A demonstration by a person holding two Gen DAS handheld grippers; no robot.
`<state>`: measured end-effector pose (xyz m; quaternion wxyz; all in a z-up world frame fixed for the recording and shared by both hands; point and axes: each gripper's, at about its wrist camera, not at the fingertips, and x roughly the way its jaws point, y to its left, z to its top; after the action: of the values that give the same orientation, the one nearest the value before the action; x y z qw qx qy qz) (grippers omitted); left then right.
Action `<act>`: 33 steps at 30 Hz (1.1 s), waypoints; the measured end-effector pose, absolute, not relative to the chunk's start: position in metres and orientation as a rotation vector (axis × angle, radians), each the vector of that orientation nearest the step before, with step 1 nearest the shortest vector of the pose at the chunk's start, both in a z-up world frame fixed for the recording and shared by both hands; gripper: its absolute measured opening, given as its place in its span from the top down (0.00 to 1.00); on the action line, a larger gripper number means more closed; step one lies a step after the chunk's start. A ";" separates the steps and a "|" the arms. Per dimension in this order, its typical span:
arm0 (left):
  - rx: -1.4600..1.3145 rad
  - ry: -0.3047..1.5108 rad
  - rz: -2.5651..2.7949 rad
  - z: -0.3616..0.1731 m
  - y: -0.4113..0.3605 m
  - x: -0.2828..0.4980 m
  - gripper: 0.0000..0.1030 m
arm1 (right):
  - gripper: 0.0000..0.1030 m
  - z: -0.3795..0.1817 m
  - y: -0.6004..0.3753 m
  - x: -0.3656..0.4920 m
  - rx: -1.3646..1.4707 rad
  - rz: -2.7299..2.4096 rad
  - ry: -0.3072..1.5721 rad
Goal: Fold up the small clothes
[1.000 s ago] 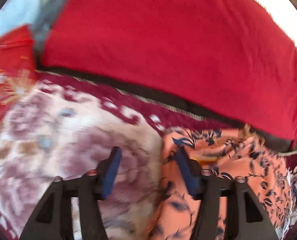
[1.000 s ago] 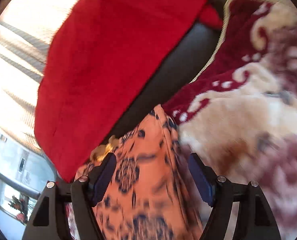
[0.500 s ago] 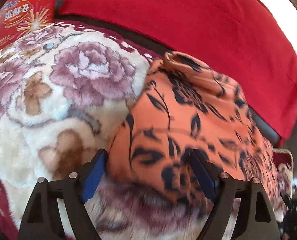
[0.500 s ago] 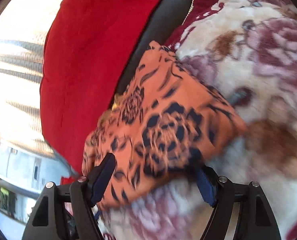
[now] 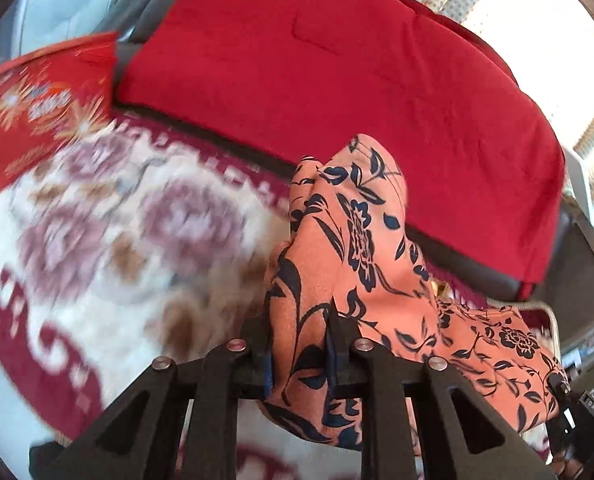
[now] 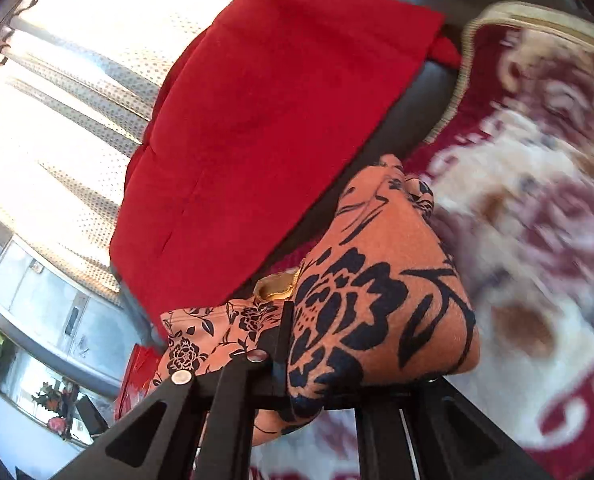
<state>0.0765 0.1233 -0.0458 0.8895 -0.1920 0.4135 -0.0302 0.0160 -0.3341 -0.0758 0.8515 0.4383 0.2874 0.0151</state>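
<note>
Here the left gripper (image 5: 299, 354) is clamped narrowly on the orange floral garment (image 5: 361, 264), lifted above the flowered blanket (image 5: 109, 240). The right gripper (image 6: 337, 364) pinches the same garment (image 6: 377, 304). "DAS" shows on a black tag (image 5: 593, 408).

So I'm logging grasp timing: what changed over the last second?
Both grippers, left and right, closed from open onto the orange black-flowered garment and lifted it off the floral plush blanket. The red cushion stayed put.
</note>
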 end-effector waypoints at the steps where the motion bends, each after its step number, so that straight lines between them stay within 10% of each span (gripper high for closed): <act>1: -0.383 0.892 -0.057 -0.066 0.125 0.059 0.71 | 0.88 -0.089 -0.335 -0.002 0.925 0.014 0.621; 4: -0.300 1.052 0.001 -0.146 0.132 0.039 0.62 | 0.64 -0.162 -0.339 -0.041 0.932 -0.061 0.807; 7: -0.385 1.046 -0.054 -0.161 0.159 0.027 0.52 | 0.60 -0.193 -0.356 -0.083 1.055 -0.039 0.796; 10: -0.318 0.967 -0.003 -0.130 0.174 0.029 0.45 | 0.24 -0.169 -0.371 -0.116 0.958 -0.154 0.714; 32: -0.214 0.977 -0.228 -0.131 0.118 0.193 0.35 | 0.26 -0.139 -0.404 0.118 0.507 -0.016 0.846; 33: -0.212 0.969 -0.234 -0.131 0.117 0.194 0.50 | 0.36 -0.140 -0.400 0.124 0.483 -0.014 0.849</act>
<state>0.1939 0.1172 -0.1314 0.8728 -0.1017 0.4640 -0.1119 0.1244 -0.4003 -0.1402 0.8830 0.2320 0.4079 -0.0069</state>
